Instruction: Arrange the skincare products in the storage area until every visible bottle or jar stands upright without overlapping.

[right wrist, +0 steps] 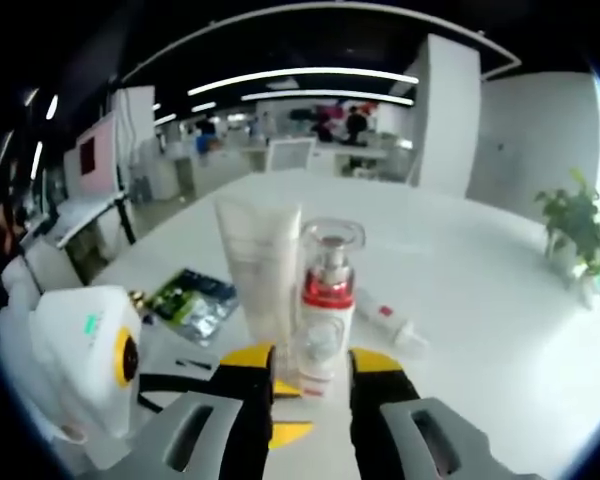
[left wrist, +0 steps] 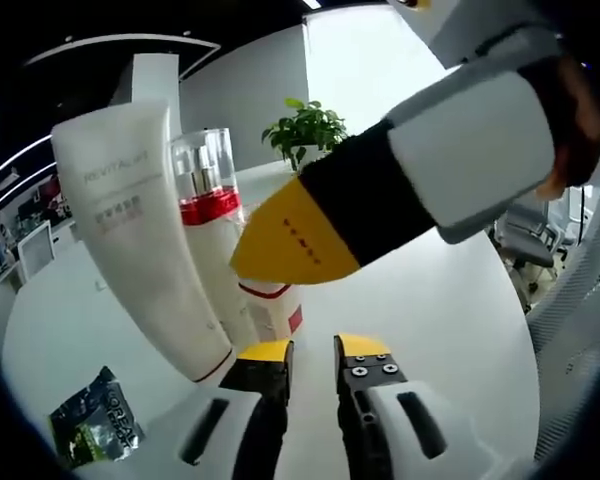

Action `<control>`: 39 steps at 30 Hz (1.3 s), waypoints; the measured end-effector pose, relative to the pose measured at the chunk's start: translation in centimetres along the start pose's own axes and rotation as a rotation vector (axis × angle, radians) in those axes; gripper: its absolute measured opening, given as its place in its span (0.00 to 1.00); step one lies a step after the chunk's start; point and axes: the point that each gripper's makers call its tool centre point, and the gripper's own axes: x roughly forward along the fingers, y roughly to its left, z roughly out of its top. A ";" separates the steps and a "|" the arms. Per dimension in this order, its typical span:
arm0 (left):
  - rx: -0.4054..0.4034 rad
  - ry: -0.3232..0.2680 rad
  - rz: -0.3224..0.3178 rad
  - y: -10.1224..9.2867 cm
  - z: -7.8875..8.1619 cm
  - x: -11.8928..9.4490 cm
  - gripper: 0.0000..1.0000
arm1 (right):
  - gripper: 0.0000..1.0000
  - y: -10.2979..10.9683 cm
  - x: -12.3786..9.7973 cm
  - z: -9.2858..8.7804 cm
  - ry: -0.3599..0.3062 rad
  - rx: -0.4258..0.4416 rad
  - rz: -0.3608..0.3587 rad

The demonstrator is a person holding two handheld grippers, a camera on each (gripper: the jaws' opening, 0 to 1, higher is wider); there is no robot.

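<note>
Standing upright on the white desk [right wrist: 460, 270] is a pump bottle [right wrist: 325, 300] with a clear cap and a red band, so I'll use that as the anchor. In the right gripper view, going left to right: the left gripper [right wrist: 80, 370] pokes in at the far left of the bottle, then a dark green sachet [right wrist: 190, 300] lies flat on the desk, then a white tube [right wrist: 260, 270] stands just beside the bottle on its left, close enough that I can't tell if they touch. The right gripper [right wrist: 311, 375] has its fingers [right wrist: 250, 372] set narrow either side of the bottle's base; whether they actually press it I can't tell. To the bottle's right a small white tube with a red band [right wrist: 390, 322] lies on its side, and a potted plant [right wrist: 575, 230] sits well off to the right.

In the left gripper view the sachet [left wrist: 95, 425] is lower left, the tube [left wrist: 140, 230] leans tilted just left of the bottle [left wrist: 215, 230], and the right gripper [left wrist: 295, 240] comes in from the right with its tip at the bottle. The left gripper [left wrist: 312, 352] has its fingers [left wrist: 265, 352] close together with a slim gap, holding nothing.
</note>
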 end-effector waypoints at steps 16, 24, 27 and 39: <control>-0.001 -0.006 0.023 0.3 1.0 -2.0 0.22 | 0.34 0.4 -1.1 0.4 -0.034 0.003 0.036; 0.021 0.006 0.038 0.3 1.2 -3.0 0.23 | 0.40 1.3 -2.0 0.8 -0.054 -0.014 0.076; 0.025 0.013 0.044 0.4 1.1 -3.2 0.23 | 0.45 1.5 -2.4 0.9 -0.059 -0.014 0.096; 0.033 0.037 0.091 1.0 1.7 -5.5 0.26 | 0.63 2.7 -3.6 1.0 -0.072 -0.030 0.169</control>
